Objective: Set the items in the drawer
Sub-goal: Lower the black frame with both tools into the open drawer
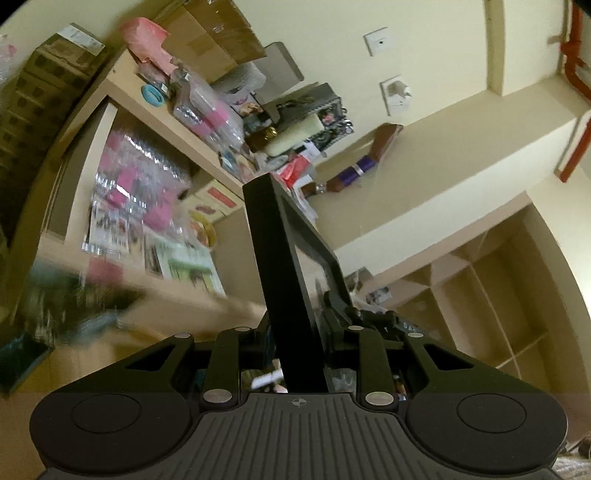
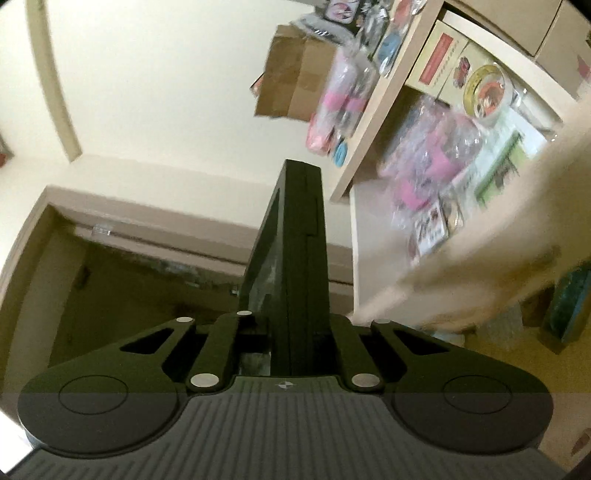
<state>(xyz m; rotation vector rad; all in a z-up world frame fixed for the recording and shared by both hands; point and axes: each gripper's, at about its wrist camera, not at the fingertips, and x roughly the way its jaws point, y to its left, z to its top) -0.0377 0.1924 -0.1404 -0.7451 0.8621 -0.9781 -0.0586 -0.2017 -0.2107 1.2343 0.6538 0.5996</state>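
1. Left wrist view: the left gripper (image 1: 275, 206) has its jaws pressed together into one dark blade with nothing between them, pointing up and away from any worktop.
2. Same view: past the fingertips stands a pale wooden shelf unit (image 1: 122, 88), seen at a steep tilt. Its top carries a cardboard box (image 1: 214, 33), a pink bundle (image 1: 146, 31), a blue ring (image 1: 153, 94) and clear packets with pink contents (image 1: 207, 110).
3. Same view: the open compartment below holds more clear-wrapped pink goods (image 1: 140, 177) and flat printed packs (image 1: 188, 262). The lower left corner is motion-blurred; nothing there can be identified.
4. Same view: a cream wall carries two wall plates (image 1: 376, 40); an empty cube shelving unit (image 1: 476, 295) sits at right.
5. No drawer can be made out in this view.
6. Right wrist view: the right gripper (image 2: 303, 181) is likewise clenched, its jaws meeting flush and empty.
7. Same view: the shelf unit (image 2: 388, 96) appears upper right, with the cardboard box (image 2: 299, 70), pink-wrapped packets (image 2: 347, 96) and a round yellow-rimmed tin (image 2: 485, 90) in the compartment.
8. Same view: a blurred pale board edge (image 2: 480, 258) crosses at right; whether it is a drawer front cannot be told.
9. Same view: a dark recess (image 2: 122, 306) lies at left.
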